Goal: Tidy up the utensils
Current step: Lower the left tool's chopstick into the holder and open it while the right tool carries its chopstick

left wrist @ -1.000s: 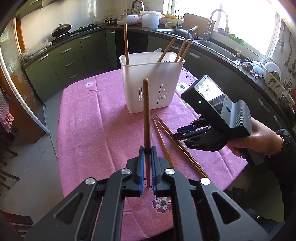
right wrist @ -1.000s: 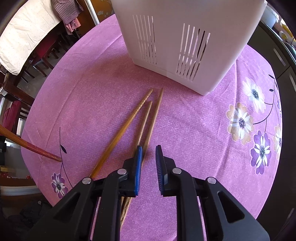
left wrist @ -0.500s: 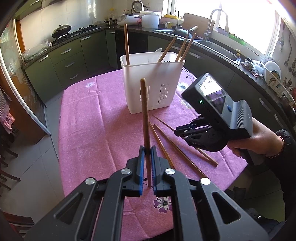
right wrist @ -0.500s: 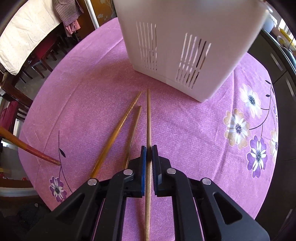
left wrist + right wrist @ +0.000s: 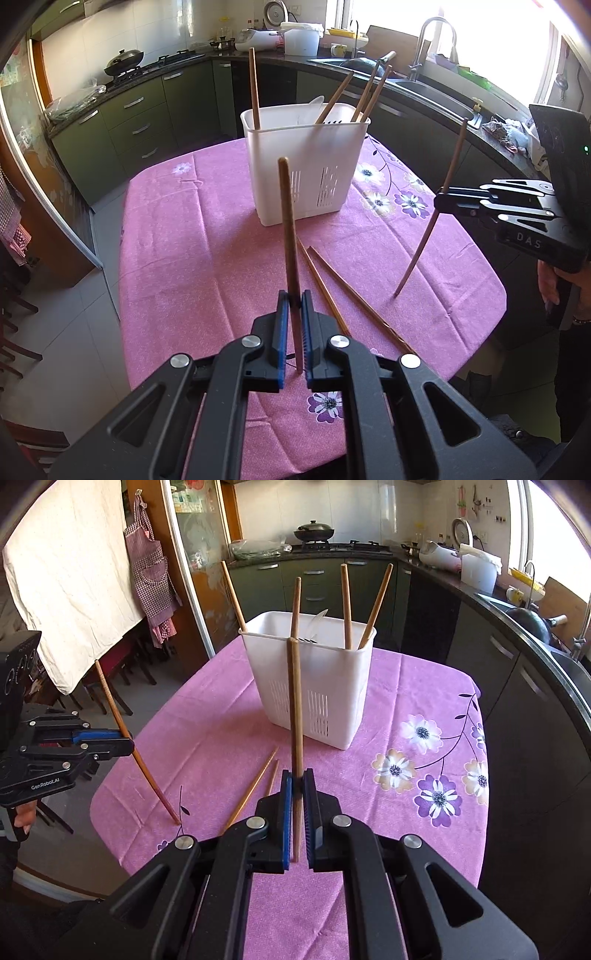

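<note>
A white slotted utensil holder [image 5: 306, 162] [image 5: 314, 686] stands mid-table with several wooden chopsticks and a white spoon in it. My left gripper [image 5: 293, 299] [image 5: 127, 742] is shut on a dark wooden chopstick [image 5: 288, 229] [image 5: 122, 720], held near upright above the table. My right gripper [image 5: 297, 779] [image 5: 439, 199] is shut on a lighter wooden chopstick [image 5: 295, 701] [image 5: 439, 206], lifted clear of the cloth at the table's right side. Two chopsticks [image 5: 332, 280] [image 5: 255, 786] lie on the pink floral tablecloth [image 5: 192, 236] in front of the holder.
The table edge [image 5: 495, 291] drops off near both grippers. Dark kitchen cabinets, a sink [image 5: 436, 92] and a stove with a wok [image 5: 123, 59] ring the room. Chairs and a hanging cloth [image 5: 70, 579] stand beyond the table's left side.
My right gripper closed on one of the three lying chopsticks and lifted it up and to the right, tilting it upright. My left gripper held its chopstick steady.
</note>
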`<action>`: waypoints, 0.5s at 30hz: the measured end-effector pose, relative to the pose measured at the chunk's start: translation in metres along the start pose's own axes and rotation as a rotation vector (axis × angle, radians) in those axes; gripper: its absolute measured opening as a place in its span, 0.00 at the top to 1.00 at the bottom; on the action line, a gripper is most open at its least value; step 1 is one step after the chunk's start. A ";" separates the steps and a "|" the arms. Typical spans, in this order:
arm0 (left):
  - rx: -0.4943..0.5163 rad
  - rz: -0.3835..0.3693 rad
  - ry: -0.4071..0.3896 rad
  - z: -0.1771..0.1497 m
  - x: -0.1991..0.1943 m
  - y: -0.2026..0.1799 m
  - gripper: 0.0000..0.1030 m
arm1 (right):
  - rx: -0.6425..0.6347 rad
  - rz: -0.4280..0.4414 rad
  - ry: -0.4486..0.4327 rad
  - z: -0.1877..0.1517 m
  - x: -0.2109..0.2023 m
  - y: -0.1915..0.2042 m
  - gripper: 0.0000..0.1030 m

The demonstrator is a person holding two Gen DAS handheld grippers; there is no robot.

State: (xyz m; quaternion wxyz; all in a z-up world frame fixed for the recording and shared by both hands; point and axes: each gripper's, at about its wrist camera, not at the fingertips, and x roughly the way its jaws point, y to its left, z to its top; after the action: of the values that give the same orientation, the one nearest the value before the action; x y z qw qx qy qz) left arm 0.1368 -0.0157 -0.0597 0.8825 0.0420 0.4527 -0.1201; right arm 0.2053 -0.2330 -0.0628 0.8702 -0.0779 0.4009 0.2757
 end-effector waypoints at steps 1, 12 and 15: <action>0.000 0.001 0.000 0.000 0.000 0.000 0.93 | 0.001 -0.001 -0.004 -0.003 -0.003 0.002 0.93; 0.002 0.000 -0.008 0.002 -0.004 -0.004 0.94 | 0.015 0.016 -0.011 -0.013 -0.006 -0.002 0.93; 0.000 -0.006 -0.018 0.007 -0.009 -0.004 0.94 | 0.016 0.020 -0.011 -0.014 -0.006 -0.004 0.93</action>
State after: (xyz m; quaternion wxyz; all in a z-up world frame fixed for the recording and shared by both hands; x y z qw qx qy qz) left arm 0.1363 -0.0189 -0.0486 0.8862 0.0396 0.4449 -0.1231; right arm 0.1952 -0.2433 -0.0676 0.8701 -0.0655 0.3993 0.2814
